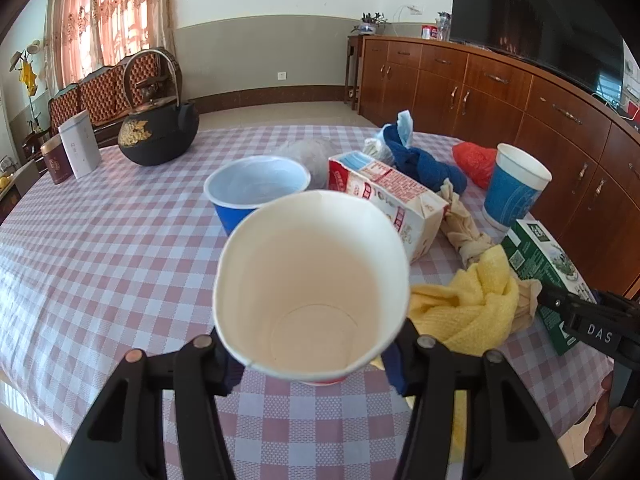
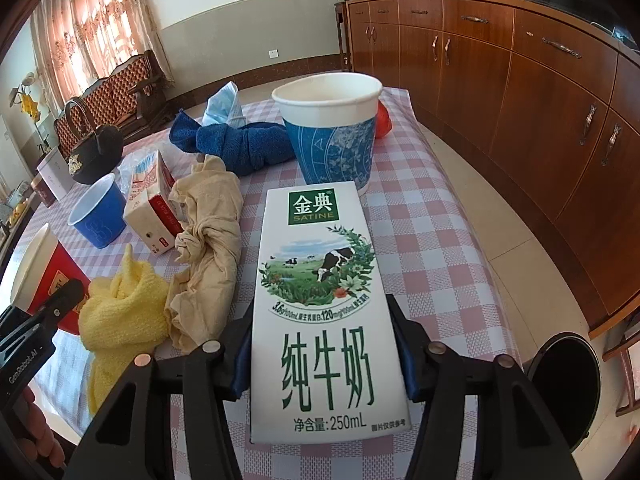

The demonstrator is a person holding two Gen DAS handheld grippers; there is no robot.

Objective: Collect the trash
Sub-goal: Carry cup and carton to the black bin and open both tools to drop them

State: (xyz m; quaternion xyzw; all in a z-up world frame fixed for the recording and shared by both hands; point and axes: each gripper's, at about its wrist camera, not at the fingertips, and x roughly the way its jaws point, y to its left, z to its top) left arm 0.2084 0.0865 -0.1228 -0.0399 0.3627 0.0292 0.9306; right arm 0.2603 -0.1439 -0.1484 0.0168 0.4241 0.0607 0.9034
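Observation:
My left gripper (image 1: 312, 356) is shut on a red paper cup (image 1: 312, 280); its white inside faces the camera and its rim is squeezed into an oval between the pads. The same cup (image 2: 48, 276) shows at the far left of the right wrist view. My right gripper (image 2: 324, 344) is shut on a white and green milk carton (image 2: 320, 280), with both pads against its long sides. That carton (image 1: 540, 260) appears at the right edge of the left wrist view. Both sit low over the checked tablecloth (image 1: 100, 240).
On the table lie a blue cup (image 1: 256, 188), a red and white carton (image 1: 392, 196), a blue patterned cup (image 2: 332, 136), blue (image 2: 248, 144), beige (image 2: 208, 240) and yellow (image 2: 120, 304) cloths, and a black teapot (image 1: 158, 132). A dark bin (image 2: 564, 384) stands on the floor at the right.

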